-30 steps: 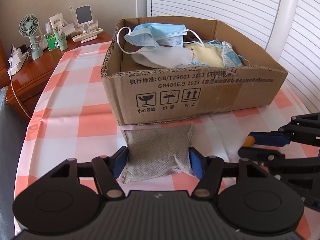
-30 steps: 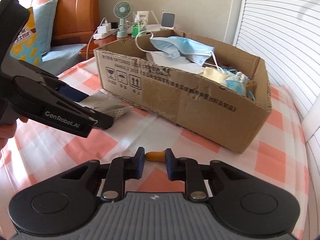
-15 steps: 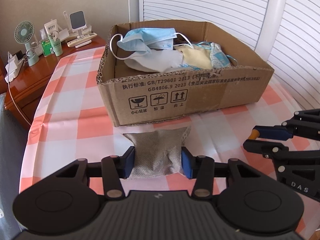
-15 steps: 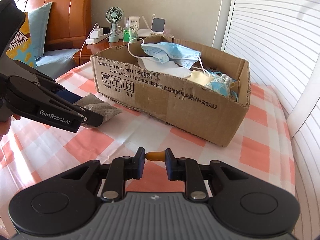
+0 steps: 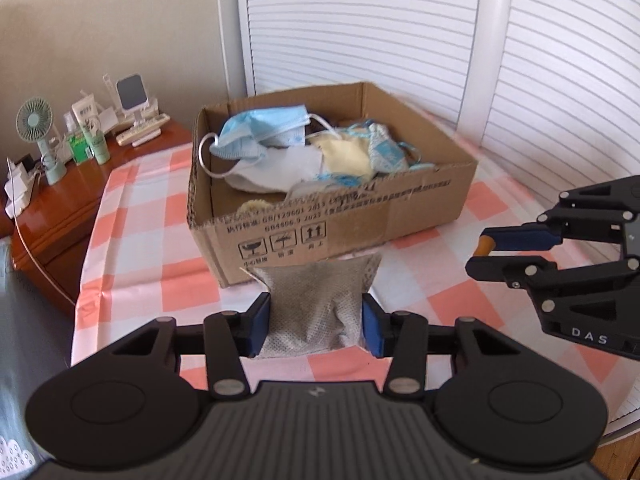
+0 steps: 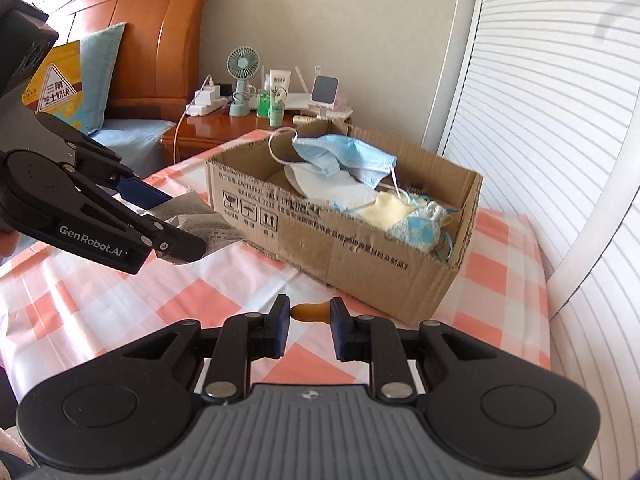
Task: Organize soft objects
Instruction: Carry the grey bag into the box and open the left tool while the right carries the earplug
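My left gripper (image 5: pixel 316 326) is shut on a grey fabric pouch (image 5: pixel 316 304) and holds it lifted in front of the cardboard box (image 5: pixel 400 216). The pouch also shows in the right wrist view (image 6: pixel 196 220), between the left gripper's fingers. The box holds blue face masks (image 5: pixel 264 132), white cloth and a pale yellow piece. My right gripper (image 6: pixel 308 318) is shut on a small orange rubber piece (image 6: pixel 310 311), to the right of the box's front; it also shows in the left wrist view (image 5: pixel 486 254).
The box stands on a table with a pink-and-white checked cloth (image 5: pixel 132 216). A wooden nightstand (image 5: pixel 60 200) at the left carries a small fan (image 5: pixel 36 120), bottles and chargers. White louvred doors (image 5: pixel 360 32) stand behind the box. A bed with a wooden headboard (image 6: pixel 132 40) is at far left.
My left gripper has closed on the grey pouch and lifted it off the cloth, pulling back. My right gripper has risen a little, still holding the orange piece.
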Demonstrator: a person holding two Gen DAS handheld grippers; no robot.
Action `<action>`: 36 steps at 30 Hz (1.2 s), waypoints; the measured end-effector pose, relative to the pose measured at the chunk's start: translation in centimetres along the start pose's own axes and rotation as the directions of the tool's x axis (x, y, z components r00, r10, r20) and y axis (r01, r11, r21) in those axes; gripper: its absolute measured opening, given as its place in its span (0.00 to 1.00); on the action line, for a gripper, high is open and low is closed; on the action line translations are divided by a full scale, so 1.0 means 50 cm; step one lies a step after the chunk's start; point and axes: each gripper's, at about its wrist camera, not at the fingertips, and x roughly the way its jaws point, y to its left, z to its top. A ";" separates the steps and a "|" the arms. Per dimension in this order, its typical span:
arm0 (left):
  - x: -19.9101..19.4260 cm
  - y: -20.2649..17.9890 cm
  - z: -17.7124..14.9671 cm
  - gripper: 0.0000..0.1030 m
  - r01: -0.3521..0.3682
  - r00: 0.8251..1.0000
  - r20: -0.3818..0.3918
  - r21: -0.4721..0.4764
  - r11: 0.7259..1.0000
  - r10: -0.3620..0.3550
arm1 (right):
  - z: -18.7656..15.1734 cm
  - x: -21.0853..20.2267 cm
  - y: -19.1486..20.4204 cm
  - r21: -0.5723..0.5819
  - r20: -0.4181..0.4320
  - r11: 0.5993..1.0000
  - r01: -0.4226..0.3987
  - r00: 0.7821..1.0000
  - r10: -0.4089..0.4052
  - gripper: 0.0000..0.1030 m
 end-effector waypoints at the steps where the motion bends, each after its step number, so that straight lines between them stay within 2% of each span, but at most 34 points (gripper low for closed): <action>1: -0.009 -0.001 0.003 0.44 0.002 1.000 0.009 0.007 1.000 -0.002 | 0.004 -0.007 0.000 -0.003 0.008 1.000 -0.001 1.000 0.001 0.24; 12: -0.069 -0.016 0.042 0.44 0.034 0.997 0.074 0.055 0.998 -0.038 | 0.036 -0.051 0.003 -0.028 0.053 1.000 -0.003 0.999 0.004 0.24; 19: -0.080 -0.010 0.090 0.44 0.023 0.993 0.114 0.082 0.996 -0.033 | 0.059 -0.080 -0.010 -0.035 0.088 0.999 0.019 0.996 -0.015 0.24; 24: -0.069 0.003 0.147 0.44 0.002 0.989 0.147 0.090 0.996 -0.016 | 0.080 -0.087 -0.029 -0.028 0.110 0.999 0.035 0.993 -0.031 0.24; 30: -0.009 0.020 0.226 0.45 -0.007 0.990 0.140 0.070 0.998 -0.003 | 0.096 -0.079 -0.052 -0.006 0.115 0.999 0.043 0.992 -0.042 0.24; 31: 0.005 0.022 0.235 0.47 -0.012 0.991 0.130 0.064 0.998 0.004 | 0.097 -0.078 -0.054 -0.005 0.115 0.999 0.046 0.992 -0.045 0.24; 33: 0.031 0.026 0.250 0.63 -0.031 0.993 0.115 0.046 0.998 0.026 | 0.100 -0.072 -0.059 0.000 0.114 0.999 0.047 0.992 -0.046 0.24; 34: 0.042 0.027 0.254 0.82 -0.051 0.992 0.117 0.041 0.998 0.046 | 0.101 -0.069 -0.061 0.003 0.113 0.999 0.046 0.992 -0.046 0.24; 35: 0.054 0.029 0.259 0.94 -0.072 0.990 0.122 0.033 0.997 0.068 | 0.101 -0.066 -0.063 0.004 0.112 0.999 0.047 0.993 -0.047 0.24; 36: 0.063 0.031 0.263 0.95 -0.086 0.989 0.126 0.022 0.996 0.083 | 0.102 -0.063 -0.064 0.004 0.109 0.999 0.047 0.993 -0.047 0.24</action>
